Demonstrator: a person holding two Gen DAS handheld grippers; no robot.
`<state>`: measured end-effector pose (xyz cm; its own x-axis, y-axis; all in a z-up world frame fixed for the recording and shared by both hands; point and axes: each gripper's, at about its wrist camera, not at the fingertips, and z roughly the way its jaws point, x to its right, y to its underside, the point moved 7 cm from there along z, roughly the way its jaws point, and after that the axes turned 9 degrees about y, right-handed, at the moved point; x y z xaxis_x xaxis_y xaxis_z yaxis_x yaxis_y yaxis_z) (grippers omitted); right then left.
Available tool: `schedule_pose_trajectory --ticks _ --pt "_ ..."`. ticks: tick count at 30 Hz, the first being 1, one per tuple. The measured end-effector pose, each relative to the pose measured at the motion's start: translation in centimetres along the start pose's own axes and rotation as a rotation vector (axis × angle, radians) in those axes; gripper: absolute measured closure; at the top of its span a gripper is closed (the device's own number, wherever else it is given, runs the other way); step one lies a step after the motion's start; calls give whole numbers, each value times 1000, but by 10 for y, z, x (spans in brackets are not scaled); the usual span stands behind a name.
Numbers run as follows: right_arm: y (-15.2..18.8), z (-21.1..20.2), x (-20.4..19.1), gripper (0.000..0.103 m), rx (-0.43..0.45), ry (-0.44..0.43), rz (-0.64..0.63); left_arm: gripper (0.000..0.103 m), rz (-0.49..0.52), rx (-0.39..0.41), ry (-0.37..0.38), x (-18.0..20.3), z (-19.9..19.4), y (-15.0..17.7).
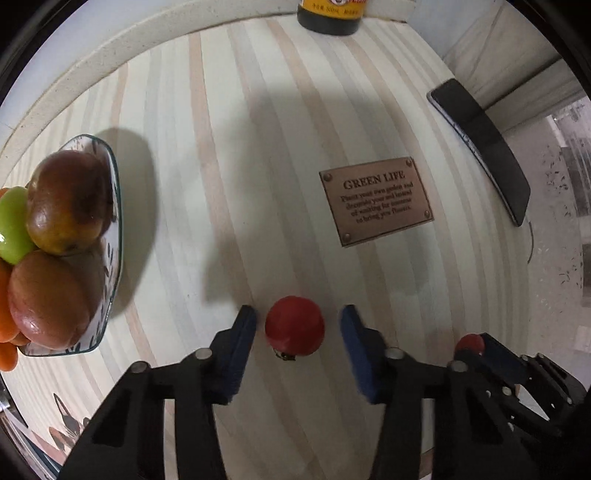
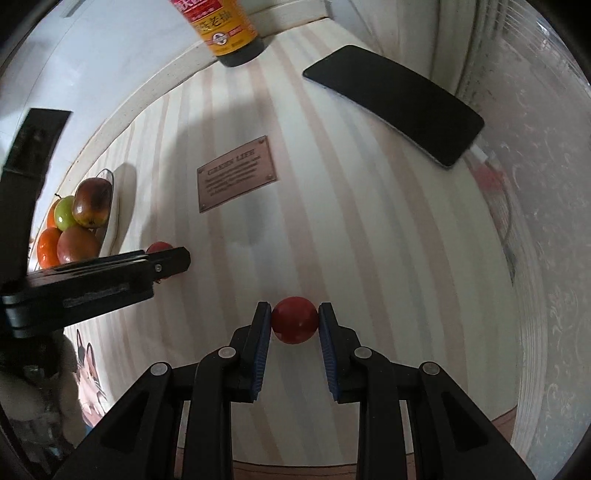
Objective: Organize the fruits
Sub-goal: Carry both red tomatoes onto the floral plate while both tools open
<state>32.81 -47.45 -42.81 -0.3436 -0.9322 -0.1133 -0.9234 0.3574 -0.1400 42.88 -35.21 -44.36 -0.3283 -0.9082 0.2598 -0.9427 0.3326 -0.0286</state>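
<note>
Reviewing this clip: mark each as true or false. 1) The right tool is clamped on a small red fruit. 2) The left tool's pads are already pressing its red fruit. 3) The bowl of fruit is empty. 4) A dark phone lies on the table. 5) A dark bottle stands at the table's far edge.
1) True: the right tool has both pads against a small red fruit.
2) False: the left tool straddles another red fruit, with gaps showing on both sides.
3) False: the bowl holds several fruits, brownish, green and orange.
4) True: the phone lies flat on the table.
5) True: the bottle stands there.
</note>
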Motion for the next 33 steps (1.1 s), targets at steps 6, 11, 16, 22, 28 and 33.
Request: schedule_pose_trajectory --ticks 6,11,16,22,28,33 --pt "0 -6 -3 75 15 -4 -6 75 -20 49 24 -4 -8 -1" --pt "-2 -20 -10 75 42 -30 -25 75 -68 114 57 -22 -38 14" --pt "-3 -31 -46 75 70 -95 -77 75 -189 182 111 -62 -81 39" --pt "-10 -30 -113 75 88 -215 -153 75 -378 266 185 -126 -128 59" --pt "-36 -22 -186 75 114 -292 -255 75 -505 309 199 -174 -138 66" --pt "-56 -3 -221 75 92 -307 -293 75 -539 322 209 -193 -134 61"
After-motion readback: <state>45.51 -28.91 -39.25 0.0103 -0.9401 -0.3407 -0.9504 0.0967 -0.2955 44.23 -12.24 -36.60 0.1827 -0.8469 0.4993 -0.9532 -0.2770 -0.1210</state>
